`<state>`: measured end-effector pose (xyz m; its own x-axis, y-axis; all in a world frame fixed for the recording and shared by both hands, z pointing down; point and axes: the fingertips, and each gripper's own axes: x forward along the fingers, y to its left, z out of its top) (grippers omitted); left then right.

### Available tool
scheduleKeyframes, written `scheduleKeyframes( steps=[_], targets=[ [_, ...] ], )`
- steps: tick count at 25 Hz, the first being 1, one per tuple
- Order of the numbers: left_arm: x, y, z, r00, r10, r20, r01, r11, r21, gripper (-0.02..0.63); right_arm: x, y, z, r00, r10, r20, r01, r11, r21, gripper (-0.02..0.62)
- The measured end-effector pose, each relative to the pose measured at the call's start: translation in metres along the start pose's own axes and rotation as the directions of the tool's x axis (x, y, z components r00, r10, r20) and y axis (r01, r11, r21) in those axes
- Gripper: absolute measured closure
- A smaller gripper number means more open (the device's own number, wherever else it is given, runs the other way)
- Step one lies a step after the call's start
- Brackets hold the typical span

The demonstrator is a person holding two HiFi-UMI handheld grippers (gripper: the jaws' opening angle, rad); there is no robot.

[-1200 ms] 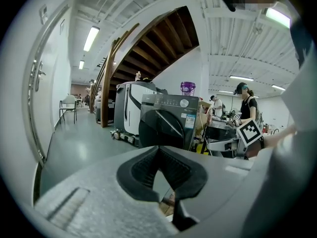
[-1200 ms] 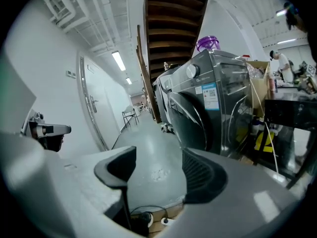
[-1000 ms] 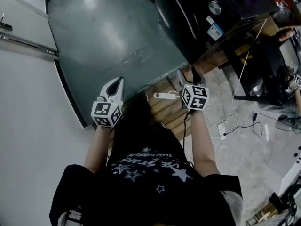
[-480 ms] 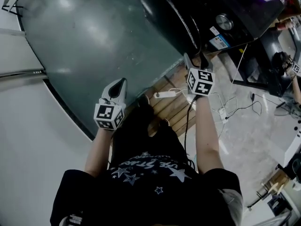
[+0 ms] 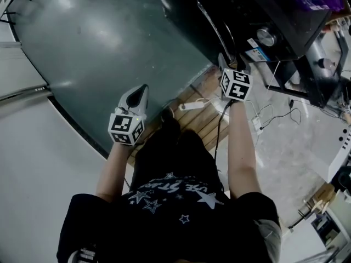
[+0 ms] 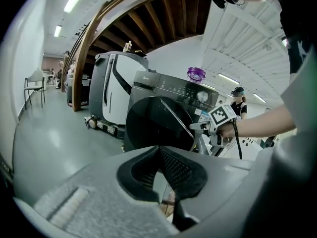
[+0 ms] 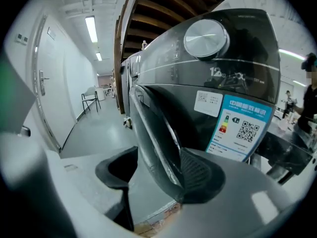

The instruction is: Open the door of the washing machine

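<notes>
Right hand-held gripper (image 5: 230, 63), jaws just closing, straddles door (image 7: 157, 129) over grey floor (image 5: 98, 43).

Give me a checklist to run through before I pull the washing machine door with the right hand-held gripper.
1. Washing machine door looks closed against the machine's front: ok.
2. Right hand-held gripper jaws apart, having just closed a little: ok.
3. Door edge lined up between those jaws: ok.
4. Pads pressing firmly on the edge: cannot tell.
5. Left hand-held gripper shut, empty, and away from the door, over the floor: ok.
</notes>
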<state>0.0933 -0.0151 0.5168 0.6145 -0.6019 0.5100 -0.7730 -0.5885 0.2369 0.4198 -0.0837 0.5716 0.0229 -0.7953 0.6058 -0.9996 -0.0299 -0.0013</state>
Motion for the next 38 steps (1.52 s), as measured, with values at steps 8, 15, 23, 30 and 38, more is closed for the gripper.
scheduleKeyframes(
  steps=[8,15,23,30,38],
  targets=[
    [0.009,-0.014,0.012,1.0,0.022,-0.001,-0.022,1.0,0.01,0.595,0.018,-0.019,0.011,1.0,0.02,-0.005,-0.02,0.999,-0.025,0.339],
    [0.011,-0.029,0.017,0.998,0.066,-0.01,-0.066,0.998,0.011,0.595,0.03,-0.024,0.008,0.999,0.043,-0.028,-0.045,0.996,-0.081,0.46],
    [0.003,-0.041,0.011,0.994,0.11,-0.009,-0.11,0.994,-0.015,0.595,0.027,-0.019,0.007,0.997,0.073,-0.037,-0.076,0.994,-0.075,0.469],
    [-0.015,-0.043,0.008,0.984,0.178,0.017,-0.178,0.984,-0.03,0.595,0.016,0.023,-0.008,0.986,0.158,-0.05,-0.162,0.981,-0.106,0.486],
    [-0.047,-0.036,-0.004,0.959,0.28,0.038,-0.277,0.959,-0.064,0.595,0.005,0.068,-0.019,0.97,0.237,-0.062,-0.243,0.961,-0.134,0.495]
  ],
)
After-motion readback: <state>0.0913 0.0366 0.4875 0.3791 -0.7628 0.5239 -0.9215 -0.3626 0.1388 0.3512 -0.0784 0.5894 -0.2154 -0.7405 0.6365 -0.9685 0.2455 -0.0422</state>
